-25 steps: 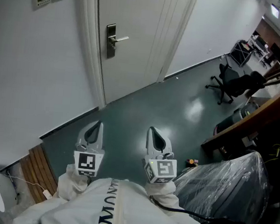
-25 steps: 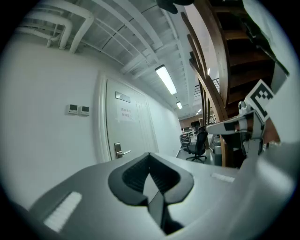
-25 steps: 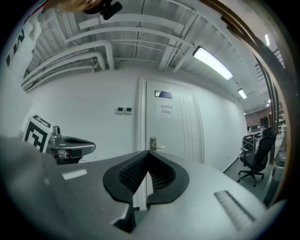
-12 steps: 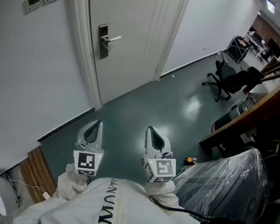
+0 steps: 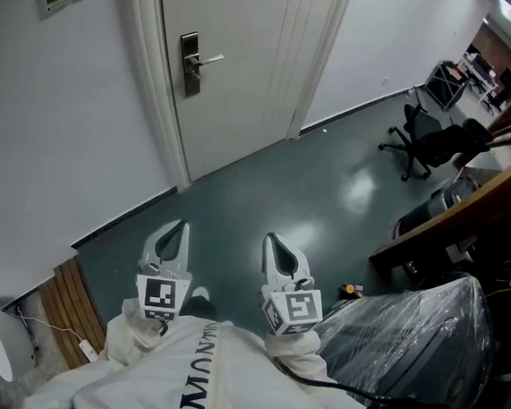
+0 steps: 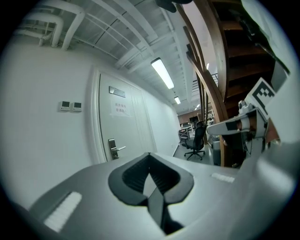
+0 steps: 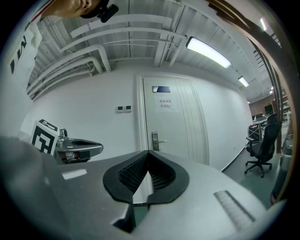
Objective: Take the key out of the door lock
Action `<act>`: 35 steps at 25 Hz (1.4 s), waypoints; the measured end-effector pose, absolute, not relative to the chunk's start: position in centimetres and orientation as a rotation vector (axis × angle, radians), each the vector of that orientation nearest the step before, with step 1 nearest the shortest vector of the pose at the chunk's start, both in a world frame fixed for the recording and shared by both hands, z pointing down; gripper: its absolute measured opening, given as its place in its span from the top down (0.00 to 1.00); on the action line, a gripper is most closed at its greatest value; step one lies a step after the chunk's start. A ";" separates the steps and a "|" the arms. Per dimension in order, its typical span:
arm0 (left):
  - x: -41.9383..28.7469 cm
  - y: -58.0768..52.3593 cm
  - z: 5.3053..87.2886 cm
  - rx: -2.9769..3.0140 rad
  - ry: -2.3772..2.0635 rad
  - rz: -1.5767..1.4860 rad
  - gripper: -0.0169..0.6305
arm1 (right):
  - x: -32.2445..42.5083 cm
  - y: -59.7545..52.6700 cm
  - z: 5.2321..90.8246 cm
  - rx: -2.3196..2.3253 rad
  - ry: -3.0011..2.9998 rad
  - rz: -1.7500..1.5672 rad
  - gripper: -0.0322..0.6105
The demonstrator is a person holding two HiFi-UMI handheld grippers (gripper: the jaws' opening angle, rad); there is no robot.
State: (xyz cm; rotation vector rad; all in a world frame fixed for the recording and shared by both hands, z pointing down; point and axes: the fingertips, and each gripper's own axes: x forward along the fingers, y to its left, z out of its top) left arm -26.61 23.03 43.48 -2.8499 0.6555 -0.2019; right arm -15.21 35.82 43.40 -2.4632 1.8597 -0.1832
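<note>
both grippers sit low at bottom centre, aimed toward the door (image 5: 252, 55), presumably because the approach has yet to start. left gripper (image 5: 180, 230): jaws together, nothing between them. right gripper (image 5: 271, 242): likewise closed and empty. the door lock (image 5: 190, 63) is upper left, well apart from both (the key is too small to make out). the floor (image 5: 265, 200) is dark green and glossy, the walls are white, and an office chair (image 5: 420, 143) stands upper right.

A bare run of floor (image 5: 266, 191) lies open between me and the closed door (image 5: 252, 55), straight up to the lock plate (image 5: 190, 62). The wall (image 5: 57, 117) hems my left side, with wooden slats (image 5: 71, 303) low against it. A plastic-wrapped bundle (image 5: 413, 340) crowds close on my right, and an office chair (image 5: 432, 146) stands well off.
</note>
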 end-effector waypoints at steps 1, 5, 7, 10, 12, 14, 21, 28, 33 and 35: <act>-26.3 22.8 43.5 -2.838 0.655 -0.204 0.97 | -14.9 35.6 43.5 -2.465 1.864 -0.183 0.95; -25.3 21.4 43.7 -2.812 0.667 -0.206 0.97 | -13.8 33.7 43.9 -2.460 1.880 -0.201 0.95; -24.7 20.2 44.2 -2.819 0.673 -0.213 0.97 | -13.2 32.4 44.2 -2.461 1.888 -0.200 0.95; -23.4 17.4 45.3 -2.835 0.684 -0.226 0.97 | -11.8 30.1 44.7 -2.473 1.880 -0.205 0.95; -22.3 15.4 45.6 -2.842 0.688 -0.218 0.97 | -10.5 28.4 45.0 -2.486 1.877 -0.209 0.95; -20.9 13.2 45.5 -2.839 0.683 -0.212 0.97 | -9.1 26.3 44.8 -2.495 1.875 -0.199 0.95; -16.9 5.2 45.7 -2.849 0.675 -0.240 0.97 | -5.3 17.9 44.7 -2.498 1.885 -0.214 0.95; -13.7 -1.5 45.7 -2.856 0.654 -0.260 0.97 | -2.3 11.1 44.6 -2.500 1.862 -0.223 0.95; -11.3 -5.2 45.9 -2.869 0.616 -0.261 0.97 | 0.0 7.3 45.0 -2.512 1.839 -0.246 0.95; -10.5 -6.3 46.1 -2.874 0.602 -0.264 0.97 | 0.6 6.1 45.0 -2.514 1.830 -0.250 0.95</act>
